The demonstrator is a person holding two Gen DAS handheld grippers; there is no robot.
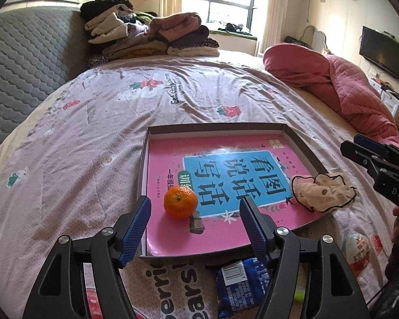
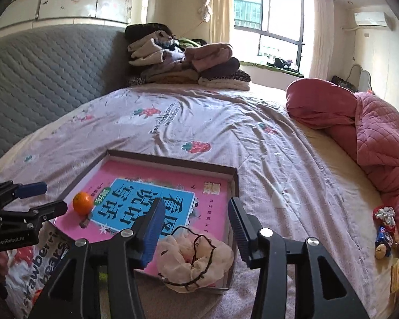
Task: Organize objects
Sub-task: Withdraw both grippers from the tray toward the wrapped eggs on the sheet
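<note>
A shallow dark-rimmed tray point(image 1: 215, 127) point(image 2: 173, 160) lies on the bed with a pink book point(image 1: 226, 143) point(image 2: 146, 202) inside. An orange point(image 1: 180, 201) point(image 2: 82, 202) rests on the book near the tray's front left, with a small grey-brown piece point(image 1: 196, 223) beside it. My left gripper point(image 1: 195, 202) point(image 2: 52, 198) hovers open over the orange, its pads clear of it. A cream scrunchie with dark edging point(image 1: 323, 192) point(image 2: 194, 260) lies in the tray's near right corner, draped over the rim. My right gripper point(image 2: 196, 207) point(image 1: 356, 146) stands open above the scrunchie, not touching it.
A blue snack packet point(image 1: 242, 284) and a red-and-white wrapped item point(image 1: 357, 250) lie on the sheet before the tray. More small items point(image 2: 384, 228) sit by the pink quilt point(image 2: 372, 138) at right. Folded clothes point(image 2: 183, 63) pile up against the grey headboard point(image 2: 40, 74).
</note>
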